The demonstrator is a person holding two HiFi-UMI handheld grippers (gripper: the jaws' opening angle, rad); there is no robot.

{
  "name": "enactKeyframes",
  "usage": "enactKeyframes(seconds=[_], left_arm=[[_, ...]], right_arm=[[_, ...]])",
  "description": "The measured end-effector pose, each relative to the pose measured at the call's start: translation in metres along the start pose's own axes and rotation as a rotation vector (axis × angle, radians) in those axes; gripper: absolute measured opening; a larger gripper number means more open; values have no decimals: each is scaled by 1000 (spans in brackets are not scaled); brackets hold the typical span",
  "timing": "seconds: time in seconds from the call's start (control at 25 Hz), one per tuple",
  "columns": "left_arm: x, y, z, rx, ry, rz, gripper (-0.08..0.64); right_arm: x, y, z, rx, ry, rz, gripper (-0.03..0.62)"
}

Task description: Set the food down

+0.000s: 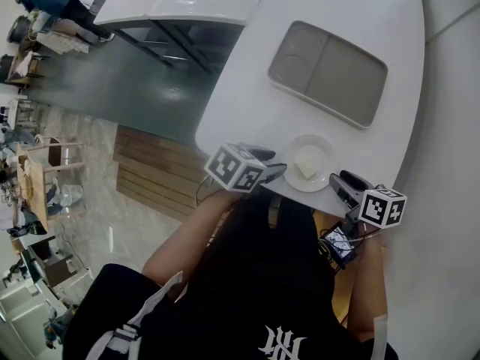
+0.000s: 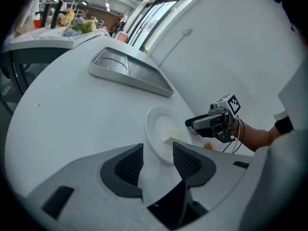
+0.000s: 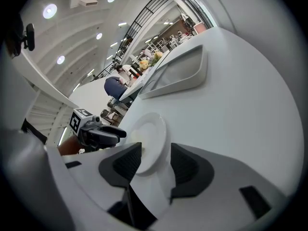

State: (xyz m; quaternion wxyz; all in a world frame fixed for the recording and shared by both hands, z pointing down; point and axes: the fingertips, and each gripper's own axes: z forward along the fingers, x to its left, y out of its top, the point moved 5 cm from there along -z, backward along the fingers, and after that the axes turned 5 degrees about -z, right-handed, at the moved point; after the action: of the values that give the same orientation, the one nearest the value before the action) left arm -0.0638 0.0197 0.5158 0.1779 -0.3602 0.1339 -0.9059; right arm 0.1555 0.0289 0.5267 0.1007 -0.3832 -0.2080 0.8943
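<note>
Left tool (image 2: 158, 154): jaws apart, astride the rim of the round white ceramic plate (image 2: 156, 129). Right tool (image 3: 156, 154): likewise apart.

Plate, bearing the pale square food slice (image 1: 305, 169): resting on the white tabletop (image 1: 240, 88).

Step, as judged: release. Next: level withdrawal.

Jaw gaps show only in the gripper views, and the slice's outline only in the head view.

We seem to be in a canteen: a grey tray (image 1: 328, 72) lies on the white table (image 1: 247, 88), with more dining tables (image 1: 187, 2) and a seated person (image 3: 114, 87) beyond that table.
</note>
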Motion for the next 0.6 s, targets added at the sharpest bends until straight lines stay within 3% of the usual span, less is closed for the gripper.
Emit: enactKeyframes(seconds=[0.6], left_arm=[[-1, 14, 22, 71, -45, -46, 160]], right_arm=[[-1, 8, 13, 64, 28, 61, 158]])
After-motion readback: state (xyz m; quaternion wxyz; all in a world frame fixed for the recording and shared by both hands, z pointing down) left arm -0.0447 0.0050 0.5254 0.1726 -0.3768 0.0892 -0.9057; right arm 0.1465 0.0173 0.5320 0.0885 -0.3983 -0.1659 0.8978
